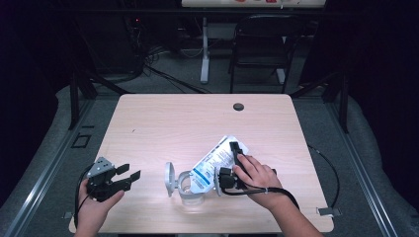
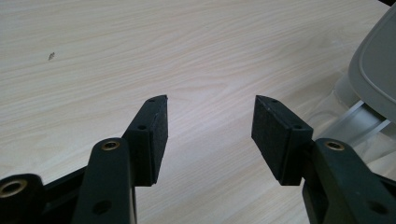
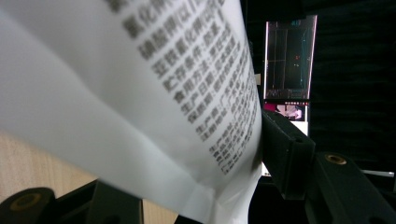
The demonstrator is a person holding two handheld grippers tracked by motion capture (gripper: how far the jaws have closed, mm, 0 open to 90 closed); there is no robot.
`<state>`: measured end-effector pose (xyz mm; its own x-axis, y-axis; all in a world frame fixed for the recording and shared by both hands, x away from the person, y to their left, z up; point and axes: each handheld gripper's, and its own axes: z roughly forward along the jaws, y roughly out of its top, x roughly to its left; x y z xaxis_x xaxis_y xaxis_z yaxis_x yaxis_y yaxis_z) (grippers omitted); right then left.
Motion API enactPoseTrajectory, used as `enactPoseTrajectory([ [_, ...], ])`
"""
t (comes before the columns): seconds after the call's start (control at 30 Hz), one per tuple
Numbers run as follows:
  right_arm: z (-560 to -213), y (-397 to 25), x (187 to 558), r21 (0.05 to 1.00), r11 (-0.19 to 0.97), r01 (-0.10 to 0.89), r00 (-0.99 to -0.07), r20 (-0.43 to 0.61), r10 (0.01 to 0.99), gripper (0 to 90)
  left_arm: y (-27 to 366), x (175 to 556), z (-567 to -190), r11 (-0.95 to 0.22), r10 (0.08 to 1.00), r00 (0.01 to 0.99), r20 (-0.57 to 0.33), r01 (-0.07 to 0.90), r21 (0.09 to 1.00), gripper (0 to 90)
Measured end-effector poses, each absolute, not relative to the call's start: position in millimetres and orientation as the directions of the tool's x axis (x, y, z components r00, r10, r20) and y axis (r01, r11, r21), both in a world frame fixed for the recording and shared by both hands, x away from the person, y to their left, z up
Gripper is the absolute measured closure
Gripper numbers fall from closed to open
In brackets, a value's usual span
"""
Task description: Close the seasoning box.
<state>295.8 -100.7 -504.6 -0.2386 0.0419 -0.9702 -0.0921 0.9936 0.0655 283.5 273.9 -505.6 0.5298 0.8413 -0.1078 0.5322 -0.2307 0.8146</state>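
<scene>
- The right tongs [image 1: 236,154] grasp the white pouch [image 1: 213,163], which is tilted with its lower end at the mouth of the clear container [image 1: 187,190] near the front of the desk [image 1: 163,118].
- The container lies unheld, so I think it may slide away.
- The left tongs [image 1: 129,172] are released and apart from it; the hinged lid [image 1: 169,178] could also swing and block the pouch.

black chair [image 1: 260,42] behind the wooden table [image 1: 163,123].
</scene>
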Motion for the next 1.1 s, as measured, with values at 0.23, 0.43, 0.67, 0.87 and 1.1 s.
enactPoseTrajectory([
  [0.23, -504.2, -100.4, 295.9, 0.063, 0.993, -0.102, -0.234, -0.972, 0.038, 47.5, 274.0, 283.4, -505.4, -0.23, 0.841, 0.53, -0.108, 0.532, 0.815, 46.6],
  [0.43, -503.9, -100.3, 295.6, 0.058, 0.993, -0.103, -0.228, -0.973, 0.033, 47.5, 274.2, 283.5, -505.4, -0.231, 0.841, 0.53, -0.108, 0.533, 0.814, 46.6],
  [0.67, -504.0, -100.3, 295.6, 0.057, 0.993, -0.104, -0.228, -0.973, 0.032, 47.6, 274.1, 283.4, -505.4, -0.231, 0.841, 0.53, -0.108, 0.534, 0.813, 46.6],
  [0.87, -503.8, -100.1, 295.6, 0.053, 0.993, -0.106, -0.228, -0.973, 0.028, 47.6, 274.3, 283.5, -505.1, -0.232, 0.841, 0.531, -0.106, 0.531, 0.815, 46.6],
  [1.1, -503.5, -100.0, 295.6, 0.053, 0.993, -0.107, -0.227, -0.973, 0.027, 47.6, 274.4, 283.5, -505.1, -0.232, 0.841, 0.531, -0.106, 0.531, 0.815, 46.6],
])
